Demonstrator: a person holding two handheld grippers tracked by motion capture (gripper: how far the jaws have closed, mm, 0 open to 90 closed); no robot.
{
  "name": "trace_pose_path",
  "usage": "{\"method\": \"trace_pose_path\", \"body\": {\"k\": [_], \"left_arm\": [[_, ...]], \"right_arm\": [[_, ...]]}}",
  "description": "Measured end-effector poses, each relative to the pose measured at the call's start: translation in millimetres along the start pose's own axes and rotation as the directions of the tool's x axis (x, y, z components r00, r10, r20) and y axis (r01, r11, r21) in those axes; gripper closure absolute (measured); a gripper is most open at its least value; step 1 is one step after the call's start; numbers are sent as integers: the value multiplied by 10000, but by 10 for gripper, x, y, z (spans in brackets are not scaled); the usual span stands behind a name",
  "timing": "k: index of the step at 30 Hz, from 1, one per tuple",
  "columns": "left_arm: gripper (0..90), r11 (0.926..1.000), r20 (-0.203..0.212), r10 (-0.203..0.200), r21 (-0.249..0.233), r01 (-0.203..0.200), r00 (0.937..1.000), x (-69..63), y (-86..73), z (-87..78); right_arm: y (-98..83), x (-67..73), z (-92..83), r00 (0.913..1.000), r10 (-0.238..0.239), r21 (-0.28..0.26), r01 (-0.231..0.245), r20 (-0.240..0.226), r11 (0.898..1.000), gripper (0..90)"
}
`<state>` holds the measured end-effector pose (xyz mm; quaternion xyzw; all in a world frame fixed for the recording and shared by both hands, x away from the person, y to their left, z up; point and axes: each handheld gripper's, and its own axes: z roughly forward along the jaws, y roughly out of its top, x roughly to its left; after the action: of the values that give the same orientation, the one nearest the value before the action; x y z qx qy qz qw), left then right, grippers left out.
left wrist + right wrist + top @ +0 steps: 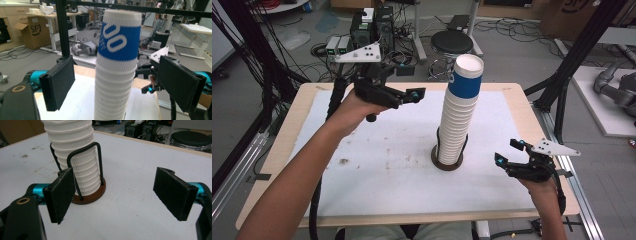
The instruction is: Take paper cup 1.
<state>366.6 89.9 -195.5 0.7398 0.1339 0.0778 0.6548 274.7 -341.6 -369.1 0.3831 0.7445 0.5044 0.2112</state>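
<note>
Presently I have the left gripper [416, 94] raised in the upper left of the high view, level with the top of the cup stack [459, 112], jaws spread wide and holding nothing; in the left gripper view the top cup [119, 37], the one with the blue band, stands between the two pads without touching either. The right gripper [508, 152] sits low at the lower right of the high view, jaws likewise spread and empty, aimed at the stack's foot. The stack stands at the centre of the table [377, 155], seated in a holder [88, 192] with a round brown base and black wire loops. My judgement is that the step in hand is lifting off the top cup: I should close the left jaws on the blue band only, squarely and gently, since paper will crush, and lift straight up, steadying the lower cups or the base with the right so the column does not tilt or rise. Count: one stack, one holder, two grippers; individual cups are too closely nested to count, well over a dozen ribs showing.
</note>
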Motion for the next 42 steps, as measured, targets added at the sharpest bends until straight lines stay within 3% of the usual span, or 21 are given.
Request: {"method": "trace_pose_path", "body": {"k": [9,15,26,29,36,39,42], "left_arm": [[147,9992,224,190,347,-198,9996,-52,271,394],[147,9969,274,332,701,-350,9991,-79,365,587],[179,9974,261,-10,720,-9,9997,-45,411,863],[244,9975,576,36,700,-77,9983,-57,419,913],[289,9967,389,297,749,-325,9988,-58,449,914],[294,9991,369,256,321,-268,9990,-81,512,878],[294,9996,362,194,189,-200,9992,-93,589,840]], "right_arm": [[6,16,12,10000,-16,51,17,-73,10000,184],[-1,4,-2,10000,27,16,-27,-62,10000,184],[2,2,-9,9999,18,-26,-18,-103,10000,184],[2,3,-11,10000,11,-5,-11,-94,10000,184],[-3,-10,-20,10000,10,-57,-10,-71,10000,184],[-1,-9,-20,10000,38,-75,-39,-91,10000,184],[1,-2,-13,9999,55,-78,-56,-115,10000,184]]}}
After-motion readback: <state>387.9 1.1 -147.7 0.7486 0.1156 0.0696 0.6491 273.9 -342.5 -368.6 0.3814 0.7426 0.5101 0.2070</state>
